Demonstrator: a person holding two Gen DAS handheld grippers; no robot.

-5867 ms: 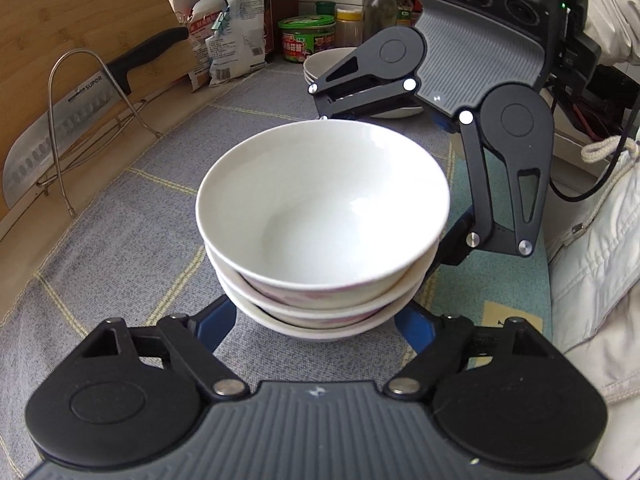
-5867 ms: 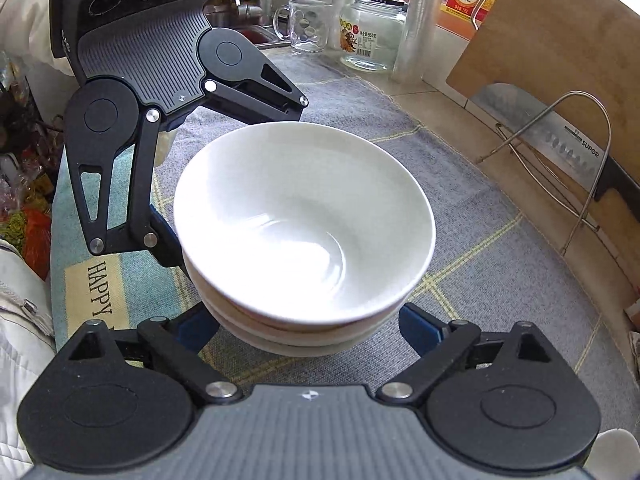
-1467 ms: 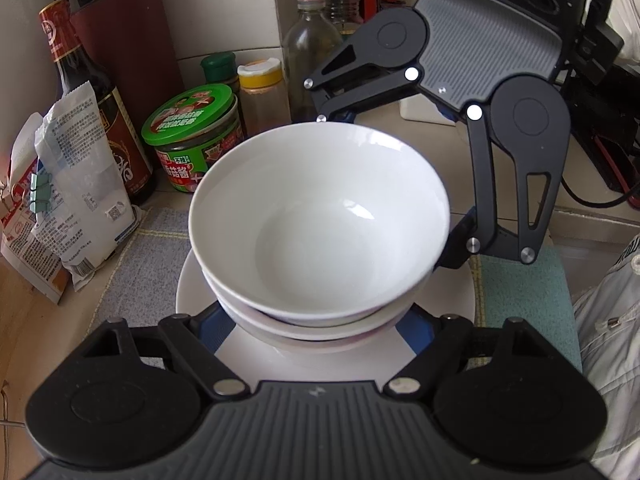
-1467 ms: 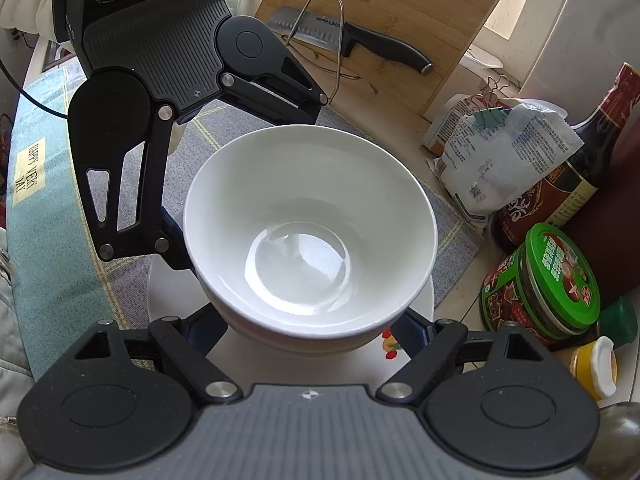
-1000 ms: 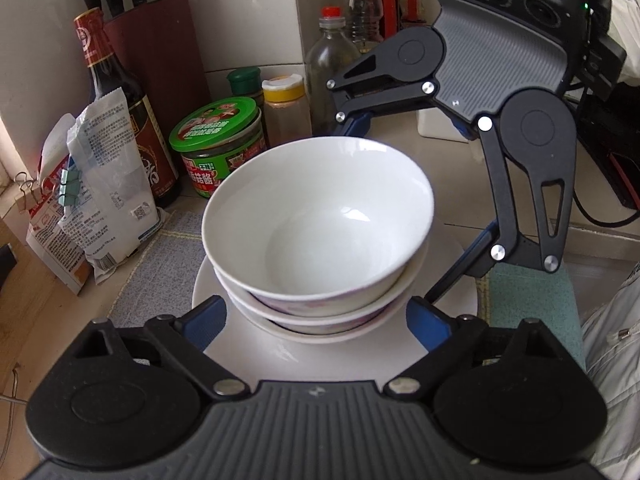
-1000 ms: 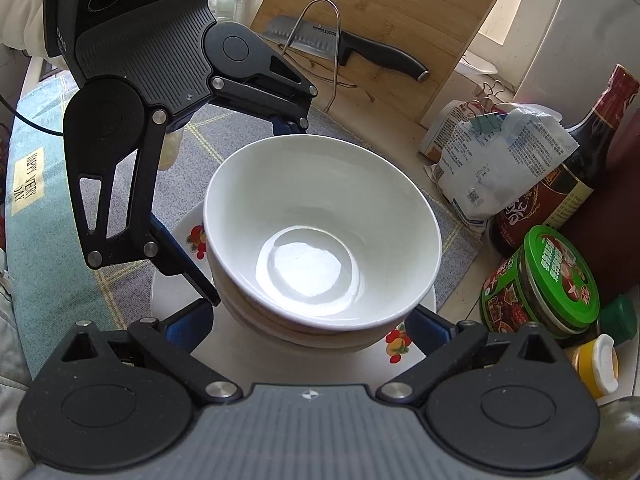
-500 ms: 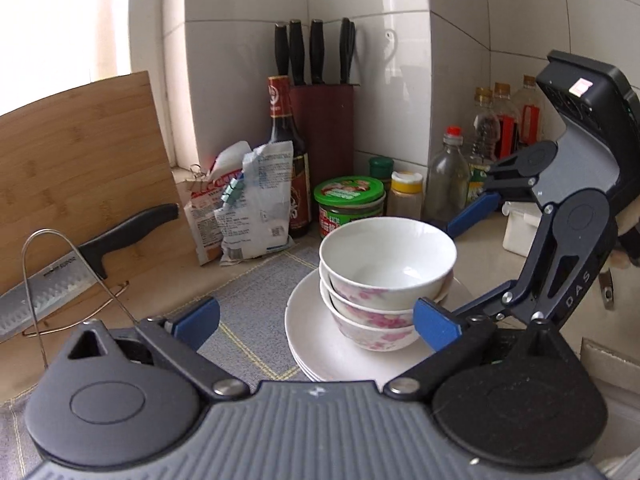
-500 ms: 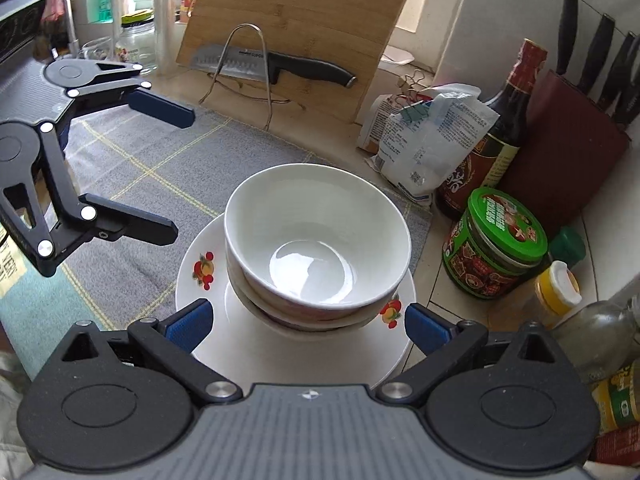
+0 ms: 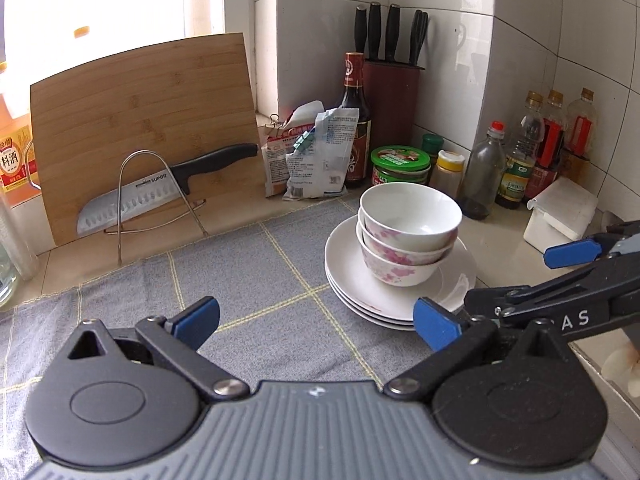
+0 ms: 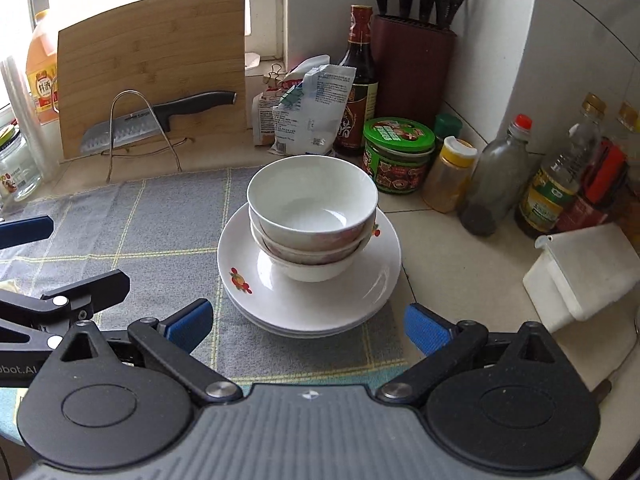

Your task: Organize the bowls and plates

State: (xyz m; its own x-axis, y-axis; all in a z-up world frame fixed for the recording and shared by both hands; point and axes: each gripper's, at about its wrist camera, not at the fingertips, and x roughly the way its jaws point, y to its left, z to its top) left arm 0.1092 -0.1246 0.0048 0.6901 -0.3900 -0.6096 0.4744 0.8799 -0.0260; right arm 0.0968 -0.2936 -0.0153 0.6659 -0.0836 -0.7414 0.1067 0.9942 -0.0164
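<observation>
Three nested white bowls (image 9: 408, 232) with pink flowers stand on a stack of white plates (image 9: 348, 280) at the right edge of the grey mat. They also show in the right wrist view as bowls (image 10: 312, 216) on plates (image 10: 312, 300). My left gripper (image 9: 316, 320) is open and empty, pulled back to the left of the stack. My right gripper (image 10: 308, 328) is open and empty, just in front of the plates. Neither touches the dishes.
A cutting board (image 9: 140, 120) with a knife (image 9: 160, 192) on a wire stand leans at the back left. A green-lidded jar (image 10: 398, 156), sauce bottles (image 10: 492, 184), food bags (image 9: 316, 152) and a knife block (image 10: 412, 68) crowd behind the stack. A white box (image 10: 580, 272) sits right.
Both grippers carried the bowl stack onto the plates, let go, and pulled back and up. The bowls now stand free on the plates.
</observation>
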